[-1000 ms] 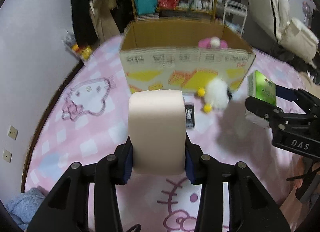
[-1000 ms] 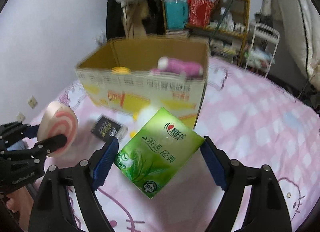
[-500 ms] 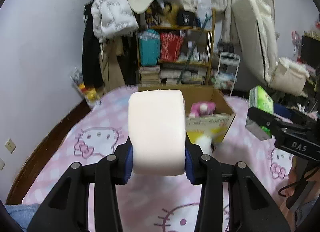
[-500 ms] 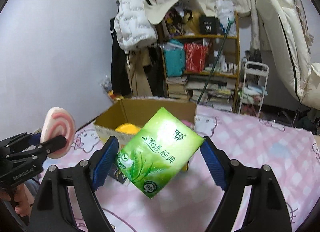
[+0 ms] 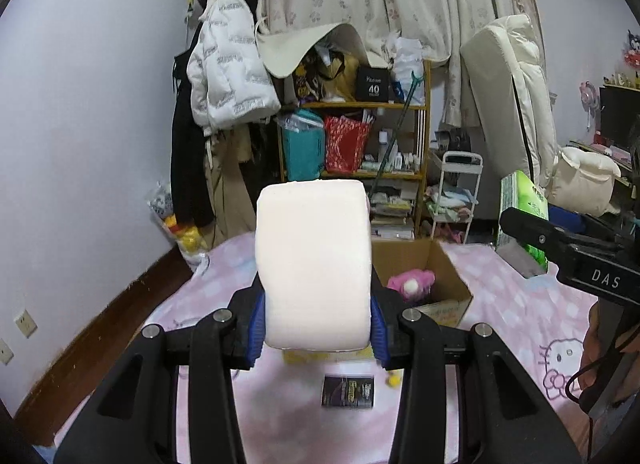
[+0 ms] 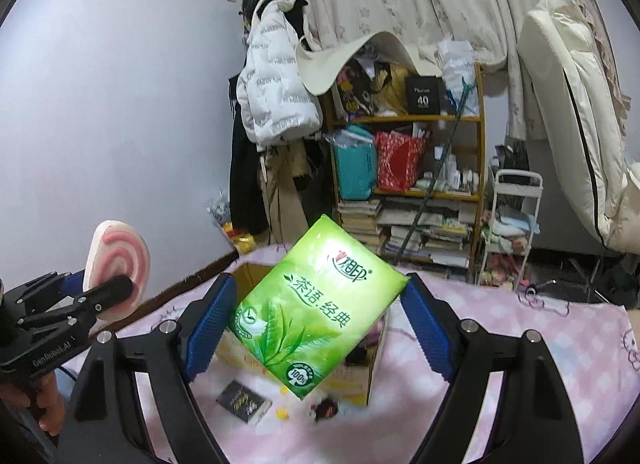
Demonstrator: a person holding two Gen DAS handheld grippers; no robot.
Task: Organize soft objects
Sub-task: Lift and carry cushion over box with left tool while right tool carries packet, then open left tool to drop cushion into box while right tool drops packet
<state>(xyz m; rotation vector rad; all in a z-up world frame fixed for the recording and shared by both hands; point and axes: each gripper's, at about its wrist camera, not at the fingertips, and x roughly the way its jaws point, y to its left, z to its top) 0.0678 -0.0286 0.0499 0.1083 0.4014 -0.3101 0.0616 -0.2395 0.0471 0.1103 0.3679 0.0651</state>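
My left gripper (image 5: 316, 328) is shut on a pale pink swirl-roll cushion (image 5: 314, 264), held high above the bed; its pink spiral face shows in the right wrist view (image 6: 118, 268). My right gripper (image 6: 316, 324) is shut on a green tissue pack (image 6: 316, 312), also seen at the right of the left wrist view (image 5: 522, 220). An open cardboard box (image 5: 448, 268) lies below and ahead, with a pink plush toy (image 5: 410, 280) inside. The cushion and the pack hide much of the box.
The bed has a pink checked Hello Kitty sheet (image 5: 520, 328). A small black packet (image 5: 348, 391) and a yellow bit (image 5: 394, 380) lie on it before the box. A cluttered shelf (image 5: 360, 136), hung coats (image 5: 228, 76) and a rolled mattress (image 5: 516, 96) stand behind.
Both grippers have risen and tilted up with their loads. The box now sits lower and smaller in view, and more of the room behind shows.
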